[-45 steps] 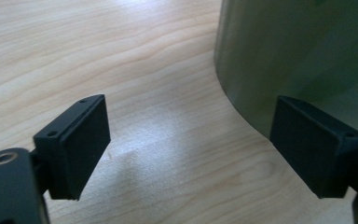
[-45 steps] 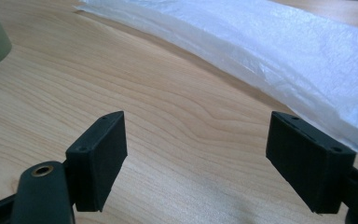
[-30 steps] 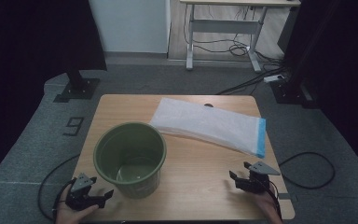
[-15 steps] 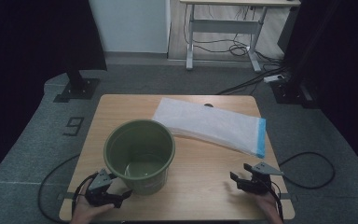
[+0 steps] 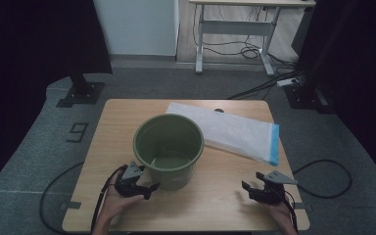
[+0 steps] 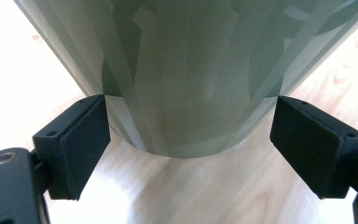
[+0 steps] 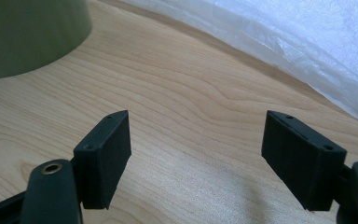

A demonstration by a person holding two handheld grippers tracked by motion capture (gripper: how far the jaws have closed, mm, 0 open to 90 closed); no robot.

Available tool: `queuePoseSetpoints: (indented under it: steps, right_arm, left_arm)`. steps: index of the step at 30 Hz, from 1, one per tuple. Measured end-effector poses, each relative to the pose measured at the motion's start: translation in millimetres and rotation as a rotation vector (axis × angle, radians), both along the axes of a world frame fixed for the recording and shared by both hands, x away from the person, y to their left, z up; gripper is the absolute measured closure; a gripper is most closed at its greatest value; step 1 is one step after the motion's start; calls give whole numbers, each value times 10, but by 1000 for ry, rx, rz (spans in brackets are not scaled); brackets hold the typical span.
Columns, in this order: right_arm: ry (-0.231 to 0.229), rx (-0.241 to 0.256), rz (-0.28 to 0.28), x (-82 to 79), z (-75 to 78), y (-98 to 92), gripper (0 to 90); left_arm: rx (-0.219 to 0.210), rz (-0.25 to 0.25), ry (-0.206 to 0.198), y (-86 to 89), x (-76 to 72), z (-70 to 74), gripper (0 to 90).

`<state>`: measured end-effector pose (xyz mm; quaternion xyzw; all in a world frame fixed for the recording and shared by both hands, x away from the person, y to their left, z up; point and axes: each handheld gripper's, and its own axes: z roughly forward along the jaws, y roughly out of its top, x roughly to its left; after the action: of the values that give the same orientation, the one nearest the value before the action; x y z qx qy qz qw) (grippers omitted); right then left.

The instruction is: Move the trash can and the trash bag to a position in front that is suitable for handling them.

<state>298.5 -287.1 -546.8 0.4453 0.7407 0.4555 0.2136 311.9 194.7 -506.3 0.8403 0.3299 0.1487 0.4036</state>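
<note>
An olive-green bucket point(image 5: 169, 147) stands upright and empty on the wooden table point(image 5: 215, 205), a little left of centre. My left gripper point(image 5: 152, 188) is at its front left, low on the table. In the left gripper view it point(image 6: 189, 140) is open, with one jaw on each side of the bucket's point(image 6: 186, 70) lower wall, close to or touching it. My right gripper point(image 5: 251, 181) rests open near the front right corner, with bare wood between its jaws point(image 7: 198, 144). The bucket point(image 7: 28, 32) shows at that view's upper left.
A flat white plastic bag point(image 5: 230, 129) with a blue end strip lies behind and right of the bucket, reaching the table's right edge; it also appears as the bag point(image 7: 298, 37) ahead of my right gripper. Cables trail off the table's front. A desk frame stands farther back.
The bucket has slid to the right across the table, and my left gripper has moved right along with it, staying at its base. The right gripper has stayed put.
</note>
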Motion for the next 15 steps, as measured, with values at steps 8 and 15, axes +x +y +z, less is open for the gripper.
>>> queuePoseSetpoints:
  steps: [8,15]
  right_arm:
    - [-1,-3,3,2,1,-8,233]
    - [0,-13,10,-1,-4,1,233]
  left_arm:
    - [16,1,-4,-224,230,14,128]
    - [21,-8,12,-354,385,28,130]
